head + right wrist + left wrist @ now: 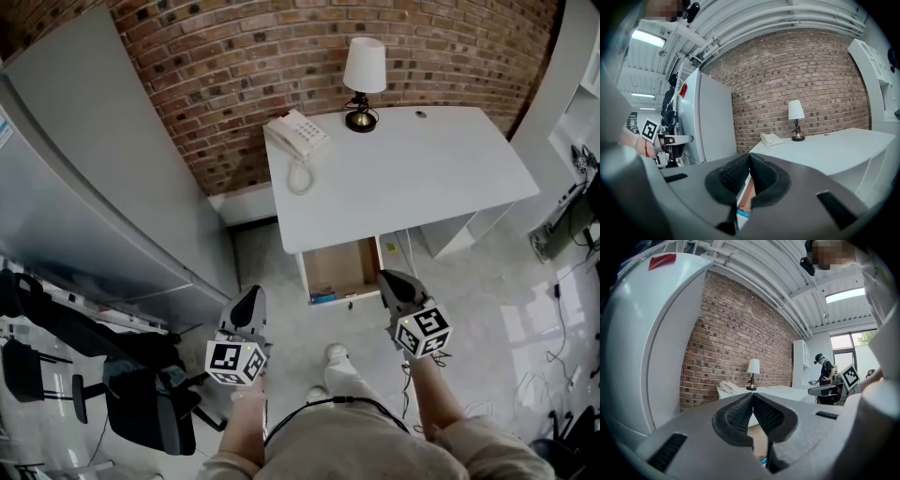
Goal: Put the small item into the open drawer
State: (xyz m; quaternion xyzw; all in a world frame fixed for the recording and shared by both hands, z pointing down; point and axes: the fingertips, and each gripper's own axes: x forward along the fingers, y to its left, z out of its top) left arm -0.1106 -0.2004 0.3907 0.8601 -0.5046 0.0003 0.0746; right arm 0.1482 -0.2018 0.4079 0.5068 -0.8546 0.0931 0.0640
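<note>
Bright, even white light falls on my white desk (403, 178), which casts only a soft shadow below its front edge. The open drawer (342, 268) there sits in mild shade. Right of the desk the glossy floor (539, 323) shows pale glare. Behind the desk the brick wall (309, 56) bows from lens distortion, and the corners go black. In the gripper views a strip light (649, 38) and a skylight (843, 295) high above the desk wash out.
</note>
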